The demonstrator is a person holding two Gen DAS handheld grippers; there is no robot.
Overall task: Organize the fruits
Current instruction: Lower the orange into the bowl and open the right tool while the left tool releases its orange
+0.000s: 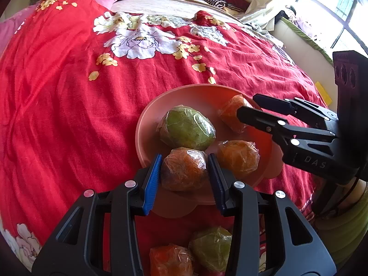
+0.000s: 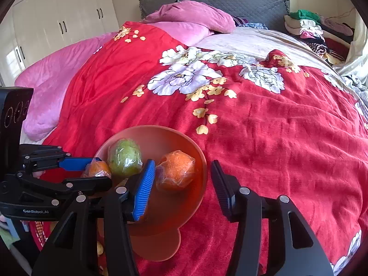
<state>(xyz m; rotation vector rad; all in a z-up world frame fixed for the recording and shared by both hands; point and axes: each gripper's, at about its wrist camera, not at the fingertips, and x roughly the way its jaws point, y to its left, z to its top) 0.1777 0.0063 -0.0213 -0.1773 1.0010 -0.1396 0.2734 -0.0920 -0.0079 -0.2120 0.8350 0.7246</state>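
A pink plate [image 1: 195, 96] lies on the red bedspread and also shows in the right wrist view [image 2: 165, 138]. It holds a wrapped green fruit [image 1: 187, 127], also in the right wrist view [image 2: 125, 156], and three wrapped orange fruits. My left gripper [image 1: 185, 169] is shut on one orange fruit [image 1: 184, 169] at the plate's near rim, also seen in the right wrist view [image 2: 99, 169]. My right gripper [image 2: 182, 184] is open over the plate's right side, just above another orange fruit [image 2: 176, 172]. The third orange [image 1: 238, 158] lies beside the held one.
Two more wrapped fruits, one orange [image 1: 171, 261] and one green [image 1: 211, 248], lie on the bedspread below the left gripper. Pink pillows [image 2: 191, 16] and a pile of folded clothes [image 2: 306, 27] are at the bed's far end. A window [image 1: 333, 4] is at the right.
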